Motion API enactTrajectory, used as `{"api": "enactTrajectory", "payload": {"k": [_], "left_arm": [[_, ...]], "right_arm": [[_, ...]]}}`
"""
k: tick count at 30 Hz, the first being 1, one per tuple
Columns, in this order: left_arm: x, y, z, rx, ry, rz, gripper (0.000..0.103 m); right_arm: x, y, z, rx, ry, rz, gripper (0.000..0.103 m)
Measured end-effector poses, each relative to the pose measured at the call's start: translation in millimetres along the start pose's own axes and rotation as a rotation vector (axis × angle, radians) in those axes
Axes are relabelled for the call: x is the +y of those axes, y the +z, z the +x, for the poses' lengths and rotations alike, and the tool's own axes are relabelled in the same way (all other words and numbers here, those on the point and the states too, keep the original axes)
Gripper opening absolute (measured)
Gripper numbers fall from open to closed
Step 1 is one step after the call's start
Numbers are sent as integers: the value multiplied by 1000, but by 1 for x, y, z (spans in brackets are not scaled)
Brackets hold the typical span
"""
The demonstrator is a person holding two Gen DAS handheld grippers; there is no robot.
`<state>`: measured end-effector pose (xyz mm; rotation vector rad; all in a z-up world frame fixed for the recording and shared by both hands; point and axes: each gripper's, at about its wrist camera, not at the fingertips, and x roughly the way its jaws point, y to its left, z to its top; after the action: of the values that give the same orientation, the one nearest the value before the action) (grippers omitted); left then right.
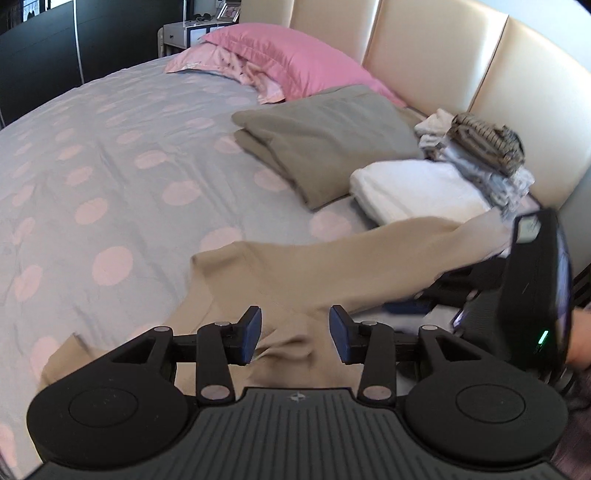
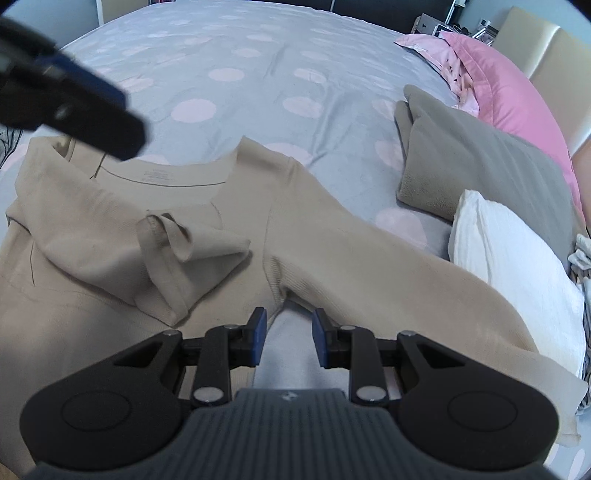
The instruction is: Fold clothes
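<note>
A beige long-sleeved knit top (image 2: 207,236) lies spread across the bed, neckline toward the far side, one sleeve already folded in over the chest with its cuff bunched near the middle, the other sleeve stretched out toward the stacked laundry. The left gripper (image 1: 295,334) hovers over the top with its blue-padded fingers (image 1: 249,334) spread apart, nothing pinched between them, only rumpled beige fabric beneath. The right gripper (image 2: 288,338) hangs just at the armpit of the outstretched sleeve, its jaws parted too, with grey sheet showing in the gap and no cloth caught. The surface is a pale grey duvet with large pink dots (image 1: 110,155), lightly creased. Beside the top sit a folded taupe fleece blanket (image 1: 325,144) and a folded white towel (image 1: 417,192), touching the sleeve's end, with a small stack of folded patterned clothes (image 1: 484,155) against the cream padded headboard (image 1: 443,66). A pink pillow (image 1: 288,59) rests further along, a white bedside table (image 1: 184,33) behind it, and a dark wardrobe (image 1: 44,55) lines the wall.
</note>
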<state>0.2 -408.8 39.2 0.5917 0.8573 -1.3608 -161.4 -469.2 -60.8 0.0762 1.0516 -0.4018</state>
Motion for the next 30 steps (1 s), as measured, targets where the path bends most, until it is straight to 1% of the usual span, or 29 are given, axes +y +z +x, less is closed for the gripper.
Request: {"api": "enactTrajectory", "payload": {"k": [2,5,8,12,16,19,24,27,30], "left_arm": [[11,-12,-4,17,42,-4,38],[33,-35,-17,35,106,-23,38],[55,-64,-31,53,170,-46,38],[81,-102,-45,96,259,-69,38],[104,-128,-44,147,340,-106,38],[119,-145,-42,168,376,-124,38],[127,-165,-35,175,437,-125,38],[130,-170,-31,172,442,-131,38],[129,-173,-29,175,441,-98,38]], "right_arm": [[-5,-1,1,2,19,16,30],[-20,5,-4,17,74,60,31],[-36,9,-21,14,106,91,39],[-52,10,-40,2,124,83,43],[-69,11,-38,37,150,190,43],[-71,12,-31,60,143,226,43],[-65,23,-17,80,131,253,43],[-60,30,-10,90,125,256,43],[-59,34,-4,98,111,263,43]]}}
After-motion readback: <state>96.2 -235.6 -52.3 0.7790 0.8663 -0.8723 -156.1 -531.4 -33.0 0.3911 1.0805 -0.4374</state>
